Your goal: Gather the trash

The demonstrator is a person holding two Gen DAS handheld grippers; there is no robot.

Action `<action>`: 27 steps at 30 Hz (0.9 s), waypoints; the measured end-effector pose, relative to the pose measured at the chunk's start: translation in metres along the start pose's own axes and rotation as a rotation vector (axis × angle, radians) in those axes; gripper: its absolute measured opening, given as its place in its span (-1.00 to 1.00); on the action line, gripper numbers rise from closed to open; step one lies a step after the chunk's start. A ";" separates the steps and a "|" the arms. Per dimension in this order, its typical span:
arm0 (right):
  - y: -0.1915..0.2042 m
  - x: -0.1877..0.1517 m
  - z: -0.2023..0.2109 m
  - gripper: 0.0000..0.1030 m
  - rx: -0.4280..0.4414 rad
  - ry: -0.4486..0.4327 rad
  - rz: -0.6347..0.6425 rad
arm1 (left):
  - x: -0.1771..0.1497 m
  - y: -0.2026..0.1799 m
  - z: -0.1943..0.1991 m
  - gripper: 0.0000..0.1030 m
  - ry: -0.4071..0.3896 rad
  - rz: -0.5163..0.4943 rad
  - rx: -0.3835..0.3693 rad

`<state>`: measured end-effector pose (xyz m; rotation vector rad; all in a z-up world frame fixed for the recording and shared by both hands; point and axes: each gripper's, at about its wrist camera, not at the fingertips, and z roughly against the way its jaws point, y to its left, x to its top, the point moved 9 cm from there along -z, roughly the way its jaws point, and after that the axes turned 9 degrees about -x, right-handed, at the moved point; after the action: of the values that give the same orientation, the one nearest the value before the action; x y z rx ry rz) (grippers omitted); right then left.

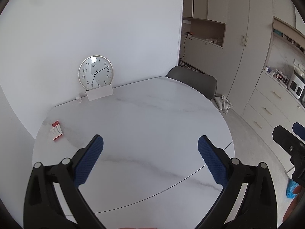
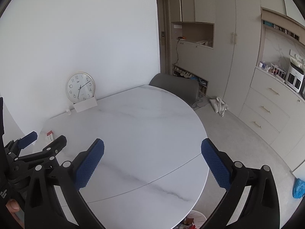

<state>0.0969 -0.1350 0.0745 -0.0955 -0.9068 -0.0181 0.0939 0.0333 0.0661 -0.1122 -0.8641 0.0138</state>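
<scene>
White marble round table (image 1: 144, 118) mostly bare; small red-and-white carton (image 1: 56, 131) near left edge; left gripper (image 1: 150, 158) and right gripper (image 2: 152, 160) jaws spread apart, empty

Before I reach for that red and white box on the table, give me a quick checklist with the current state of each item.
1. Left gripper open and holding nothing: ok.
2. Right gripper open and holding nothing: ok.
3. Small red and white cardboard box in view, lying flat on the white marble table near its left edge: ok.
4. Space around the box free of other things: ok.
5. White waste bin in view below the table's near edge, with scraps inside: ok.
6. Room left in the bin: cannot tell, mostly cut off.
</scene>
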 end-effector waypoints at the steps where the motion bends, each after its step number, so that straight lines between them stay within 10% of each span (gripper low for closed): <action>1: 0.000 0.000 0.001 0.96 -0.001 0.000 -0.002 | 0.000 -0.001 0.000 0.85 -0.001 -0.002 0.001; 27: -0.003 -0.001 0.007 0.96 -0.004 0.000 -0.016 | -0.001 -0.008 0.004 0.85 -0.003 -0.022 -0.004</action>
<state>0.0905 -0.1375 0.0779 -0.0925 -0.9078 -0.0348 0.0902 0.0257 0.0685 -0.1063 -0.8679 -0.0079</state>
